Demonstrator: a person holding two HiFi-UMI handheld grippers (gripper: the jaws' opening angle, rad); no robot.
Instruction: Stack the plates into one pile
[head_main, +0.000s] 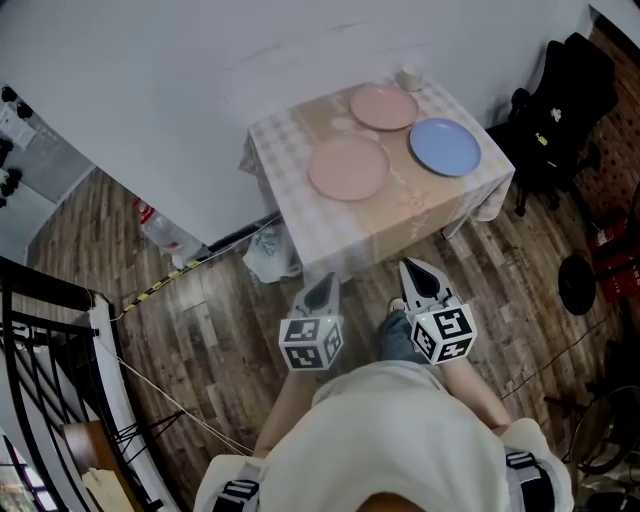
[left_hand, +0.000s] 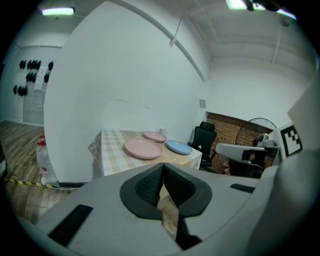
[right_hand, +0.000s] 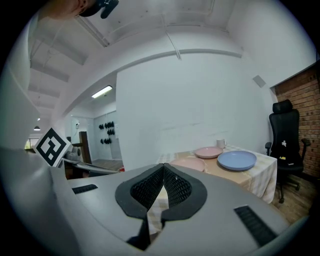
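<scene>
Plates lying apart on tabletop (head_main: 290, 140), none stacked, all ahead of both claws. Left claw (head_main: 322, 290) and right claw (head_main: 420, 275) hovering over floor (head_main: 220, 330), short of tabletop edge, both closed, gripping nothing. Near pink plate (head_main: 348, 168) sitting closest, nearer left claw. Blue plate (head_main: 444, 147) sitting beside it, nearer right claw. Far pink plate (head_main: 383, 107) lying behind, by mug (head_main: 408, 78). Round, so no long axis mattering. Head view showing gap to tabletop; gripper views showing pads meeting, nothing between.
</scene>
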